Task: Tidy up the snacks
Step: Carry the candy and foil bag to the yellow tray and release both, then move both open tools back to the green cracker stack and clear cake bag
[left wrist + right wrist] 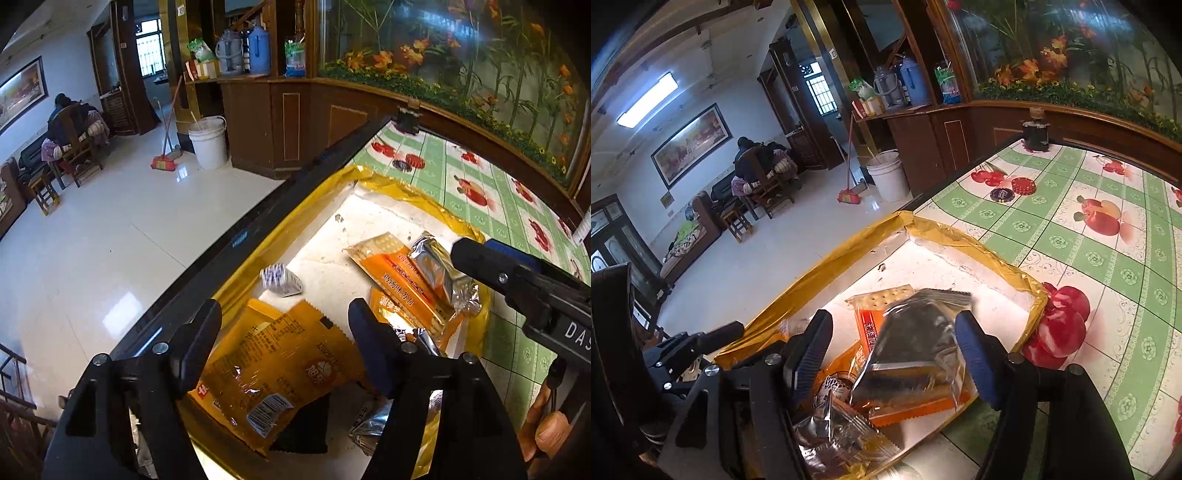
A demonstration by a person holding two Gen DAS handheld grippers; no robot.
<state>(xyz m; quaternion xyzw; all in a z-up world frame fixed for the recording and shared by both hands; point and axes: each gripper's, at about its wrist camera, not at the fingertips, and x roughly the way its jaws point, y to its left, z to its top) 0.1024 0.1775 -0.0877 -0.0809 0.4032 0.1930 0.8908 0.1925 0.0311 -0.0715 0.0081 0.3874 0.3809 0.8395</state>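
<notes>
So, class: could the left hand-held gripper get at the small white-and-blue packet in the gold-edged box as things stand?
Probably yes. The small white-and-blue packet lies alone on the bare box floor, ahead of the open left hand-held gripper; only the yellow snack packet lies beneath the fingers, not in the way.

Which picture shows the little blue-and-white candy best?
The left wrist view. There the little blue-and-white candy lies in plain sight on the white floor of the yellow-edged tray, apart from the other snacks. In the right wrist view I cannot find it; hand-held gripper parts likely hide it.

Glossy white tile floor (110,240), dark wood cabinets (258,118), a barred window (149,48), a lit ceiling lamp (646,99).
</notes>
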